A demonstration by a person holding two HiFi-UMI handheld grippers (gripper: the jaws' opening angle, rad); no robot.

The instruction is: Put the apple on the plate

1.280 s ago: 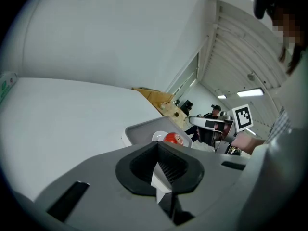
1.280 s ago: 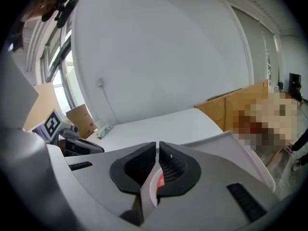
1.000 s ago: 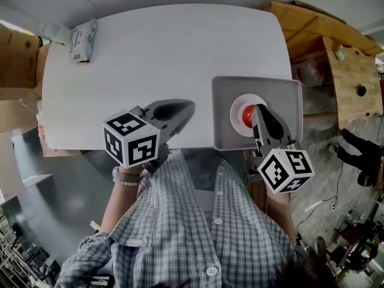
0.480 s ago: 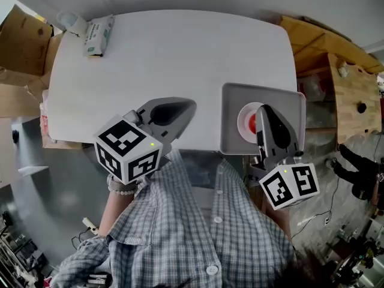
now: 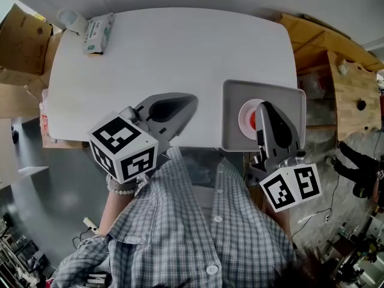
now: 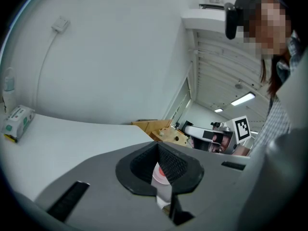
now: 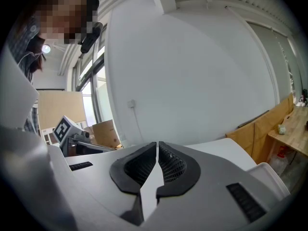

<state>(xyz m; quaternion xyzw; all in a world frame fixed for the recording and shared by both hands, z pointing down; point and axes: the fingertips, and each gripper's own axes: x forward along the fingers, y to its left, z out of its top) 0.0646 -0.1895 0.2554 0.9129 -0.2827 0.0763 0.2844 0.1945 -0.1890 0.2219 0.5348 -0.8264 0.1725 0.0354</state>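
A red apple (image 5: 252, 120) lies on a white plate (image 5: 245, 116) in a grey tray (image 5: 234, 101) at the table's front right. My right gripper (image 5: 264, 105) hovers over the plate and hides most of the apple; its jaws are shut with nothing between them (image 7: 158, 146). My left gripper (image 5: 193, 98) is held above the table's front edge, left of the tray, shut and empty (image 6: 158, 146). In the left gripper view, a sliver of the apple (image 6: 161, 172) and plate (image 6: 156, 178) shows below the closed jaw tips.
A tissue pack (image 5: 99, 33) and a pale roll (image 5: 69, 21) sit at the white table's (image 5: 180, 47) far left corner. A cardboard box (image 5: 21, 35) stands off the left side. Wooden benches (image 5: 354, 77) flank the right side.
Both grippers have lifted and drawn back slightly toward the person, still shut. The right gripper now covers more of the apple.
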